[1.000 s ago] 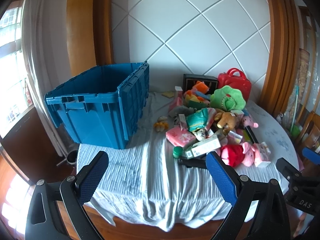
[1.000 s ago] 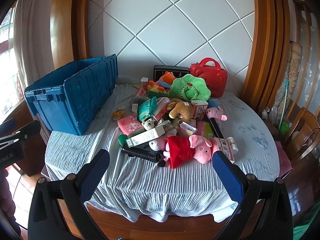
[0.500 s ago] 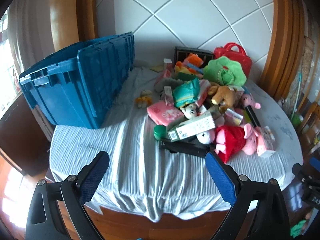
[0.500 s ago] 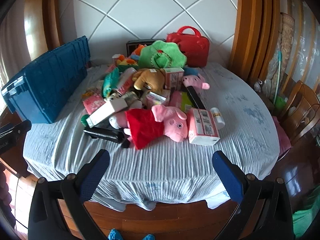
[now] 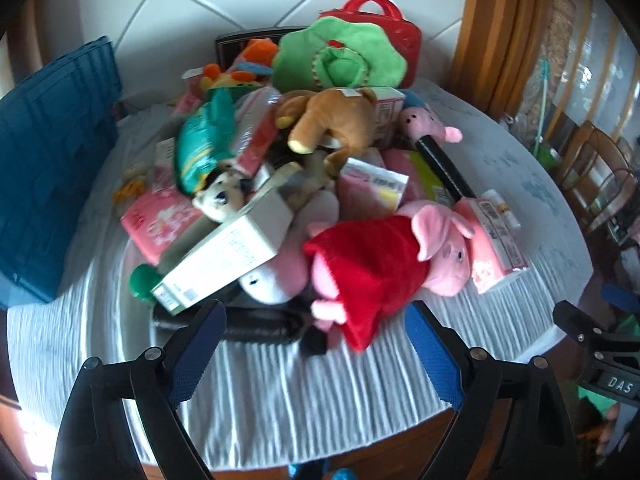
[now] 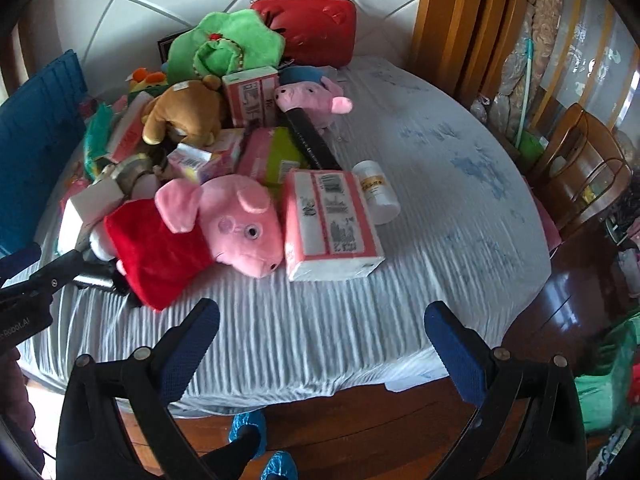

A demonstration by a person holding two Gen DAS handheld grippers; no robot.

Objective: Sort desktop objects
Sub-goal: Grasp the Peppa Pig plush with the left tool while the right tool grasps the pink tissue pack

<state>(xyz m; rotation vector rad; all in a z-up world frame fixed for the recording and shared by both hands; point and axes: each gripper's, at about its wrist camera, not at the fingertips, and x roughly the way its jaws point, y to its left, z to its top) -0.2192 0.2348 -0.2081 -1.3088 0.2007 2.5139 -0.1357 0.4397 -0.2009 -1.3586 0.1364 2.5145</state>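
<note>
Pink pig plush [image 6: 224, 232] lies at 11 o'clock from the right gripper [image 6: 322, 338], long axis 9-to-3 (left gripper [image 5: 316, 338] nearer); both spread, empty.

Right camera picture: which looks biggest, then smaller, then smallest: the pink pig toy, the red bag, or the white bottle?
1. Pink pig toy, though it lies nearest the camera, so that may flatter it.
2. Red bag, farther back.
3. White bottle, clearly smallest.

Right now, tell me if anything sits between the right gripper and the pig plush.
Nothing visible does. The right gripper is open over bare tablecloth, and the pig plush lies just beyond it at the pile's near edge.
</note>
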